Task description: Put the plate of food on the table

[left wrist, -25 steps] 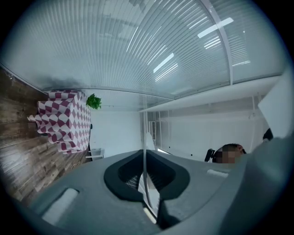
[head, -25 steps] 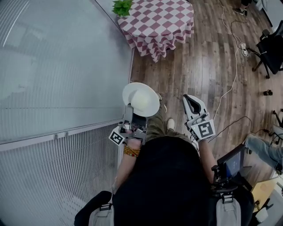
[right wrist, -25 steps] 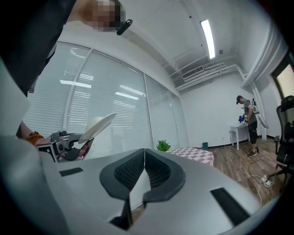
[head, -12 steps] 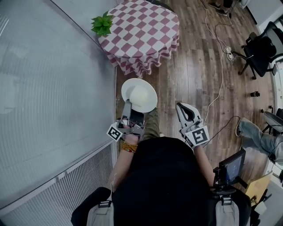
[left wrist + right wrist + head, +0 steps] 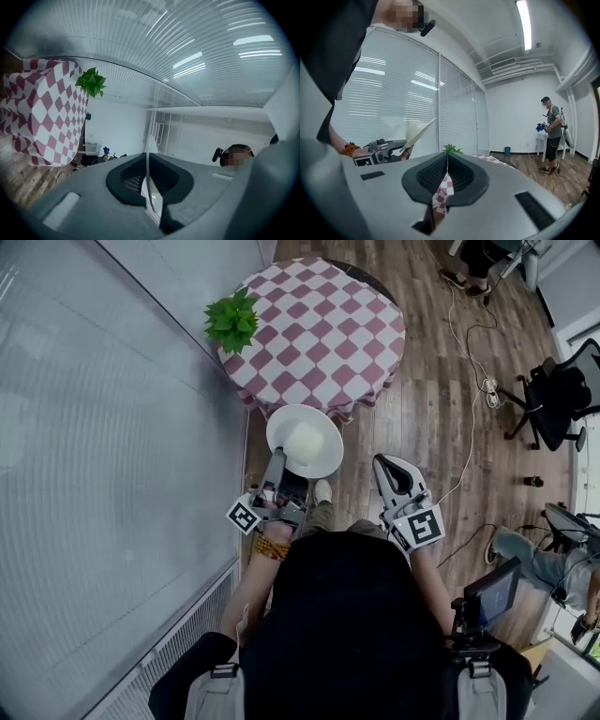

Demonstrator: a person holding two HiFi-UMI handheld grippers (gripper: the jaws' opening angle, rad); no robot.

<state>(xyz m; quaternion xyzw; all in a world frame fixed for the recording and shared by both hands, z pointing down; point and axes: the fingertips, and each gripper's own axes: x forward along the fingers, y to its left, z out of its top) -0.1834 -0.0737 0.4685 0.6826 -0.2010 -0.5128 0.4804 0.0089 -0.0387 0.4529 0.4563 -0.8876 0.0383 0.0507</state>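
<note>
A white plate [image 5: 305, 440] with a pale mound of food hangs over the wooden floor, just short of the round table [image 5: 319, 334] in its red-and-white checked cloth. My left gripper [image 5: 281, 463] is shut on the plate's near rim. In the left gripper view the plate [image 5: 149, 187] shows edge-on, pinched between the jaws of the left gripper [image 5: 148, 161]. A green potted plant [image 5: 232, 320] stands at the table's left edge. My right gripper [image 5: 390, 465] is shut and empty, to the right of the plate. The right gripper view shows the tilted plate [image 5: 417, 132] at left.
A glass wall with blinds [image 5: 112, 427] runs along my left. A cable [image 5: 469, 362] trails over the floor right of the table, and a black office chair [image 5: 558, 395] stands beyond it. A person [image 5: 553, 131] stands at the far end of the room.
I have moved forward toward the checked table, which now lies closer and more fully in view. The plate stays held in the left gripper; both grippers keep their pose.
</note>
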